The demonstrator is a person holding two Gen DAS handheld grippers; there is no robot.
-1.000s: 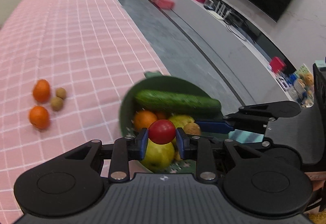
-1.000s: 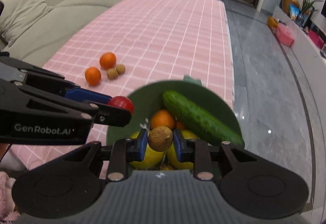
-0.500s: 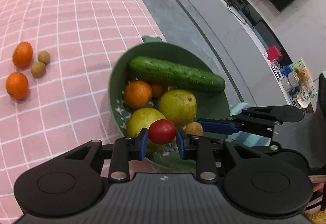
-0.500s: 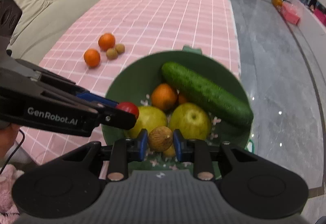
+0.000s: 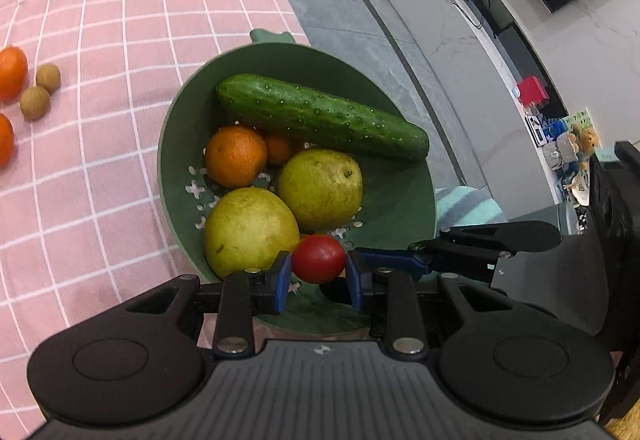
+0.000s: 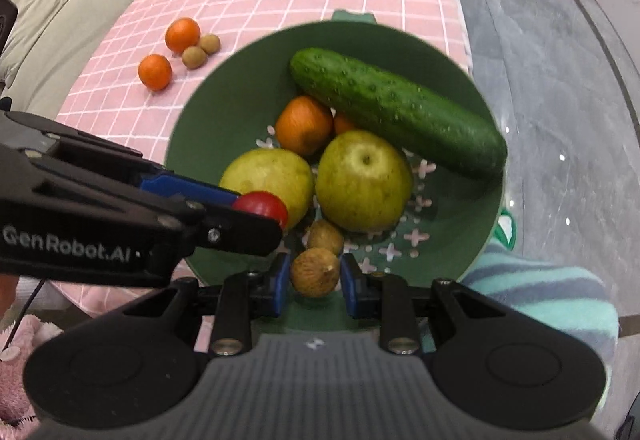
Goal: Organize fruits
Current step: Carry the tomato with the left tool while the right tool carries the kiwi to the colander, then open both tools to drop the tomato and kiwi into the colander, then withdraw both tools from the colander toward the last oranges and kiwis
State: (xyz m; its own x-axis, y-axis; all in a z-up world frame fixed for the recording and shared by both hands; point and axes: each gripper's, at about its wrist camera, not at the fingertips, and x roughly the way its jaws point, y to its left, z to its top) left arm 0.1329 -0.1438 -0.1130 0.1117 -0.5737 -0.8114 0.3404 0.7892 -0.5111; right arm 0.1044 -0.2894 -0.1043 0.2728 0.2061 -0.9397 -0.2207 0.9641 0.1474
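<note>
I've got both loads over the green colander — my left claw pinching a cherry tomato, my right claw gripping a longan. Drop-off step, I judge: next, part each claw's fingers above the pears.

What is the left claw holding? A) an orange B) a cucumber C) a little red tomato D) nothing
C: the left claw is shut on a small red tomato, held over the near edge of the green bowl.
</note>
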